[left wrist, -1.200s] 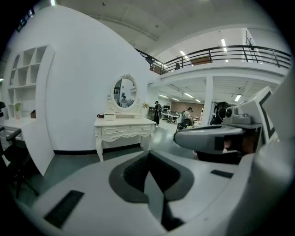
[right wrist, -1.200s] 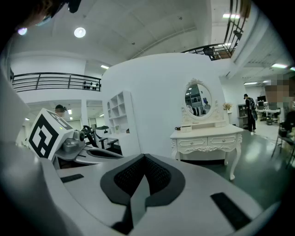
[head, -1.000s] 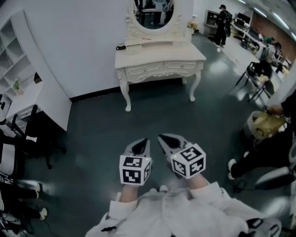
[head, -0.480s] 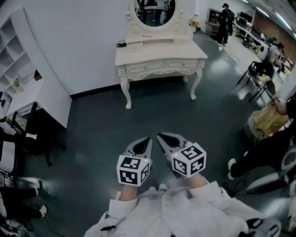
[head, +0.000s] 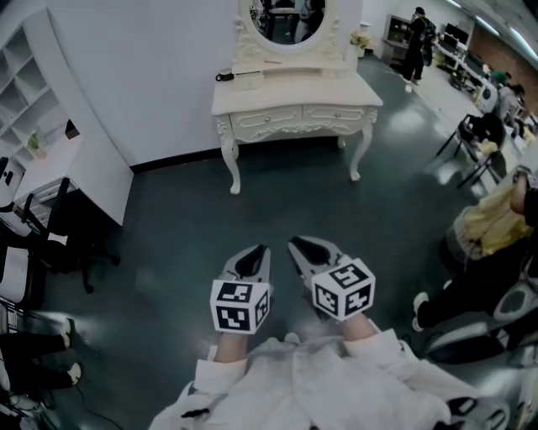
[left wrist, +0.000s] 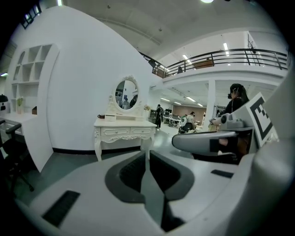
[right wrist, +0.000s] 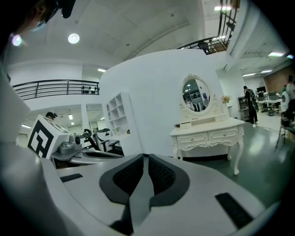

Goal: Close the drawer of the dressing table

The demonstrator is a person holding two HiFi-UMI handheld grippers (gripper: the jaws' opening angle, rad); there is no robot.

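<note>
My left gripper (left wrist: 147, 152) has its jaws pressed together with nothing between them, pointing across the dark floor (left wrist: 73, 159) at the white dressing table (left wrist: 124, 133). The table stands well away against the curved white wall (left wrist: 78, 69), its oval mirror (left wrist: 126, 94) on top and two drawer fronts (left wrist: 128, 132) side by side. My right gripper (left wrist: 184, 142) shows beside mine, at the right.

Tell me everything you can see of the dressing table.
The dressing table is white, carved, looks like painted wood, and stands upright on curved legs on the dark floor against the white wall. An oval mirror rises from its back. Its two drawer fronts look flush. On top sit small items.
</note>
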